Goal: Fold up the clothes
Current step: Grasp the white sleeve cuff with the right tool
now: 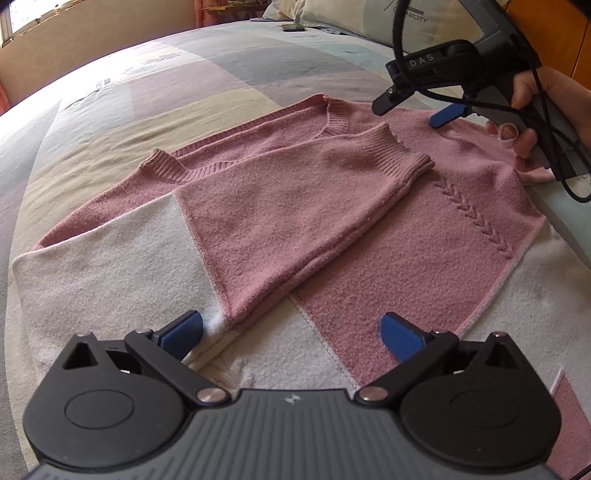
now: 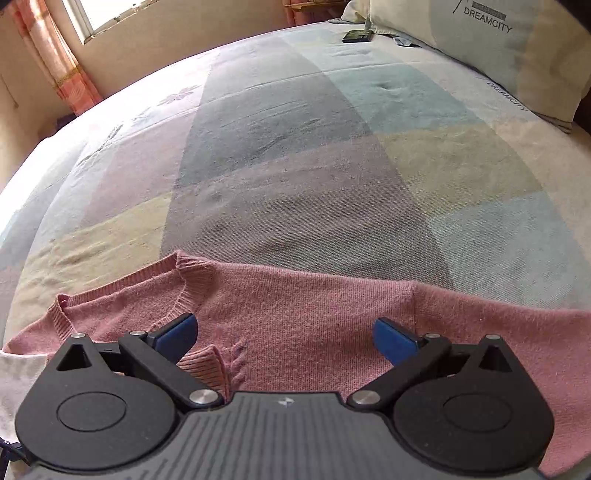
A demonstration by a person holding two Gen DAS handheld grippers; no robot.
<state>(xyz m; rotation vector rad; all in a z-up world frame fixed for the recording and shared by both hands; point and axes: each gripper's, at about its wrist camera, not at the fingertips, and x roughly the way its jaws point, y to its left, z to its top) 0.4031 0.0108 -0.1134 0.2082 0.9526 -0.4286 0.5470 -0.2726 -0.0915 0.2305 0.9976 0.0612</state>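
A pink and white knitted sweater (image 1: 258, 221) lies flat on the bed (image 2: 295, 155), with one sleeve (image 1: 295, 206) folded across its front. The knit looks soft and fuzzy, with ribbed cuff and collar and a braided line on the chest. The left gripper (image 1: 291, 332) hovers low over the white hem, its fingers wide apart and holding nothing. The right gripper (image 2: 284, 334), held by a hand (image 1: 546, 110), is also spread wide and empty above the shoulder area. A pillow (image 2: 480, 48) and a small dark object (image 2: 356, 36) lie at the far side of the patchwork bedcover.
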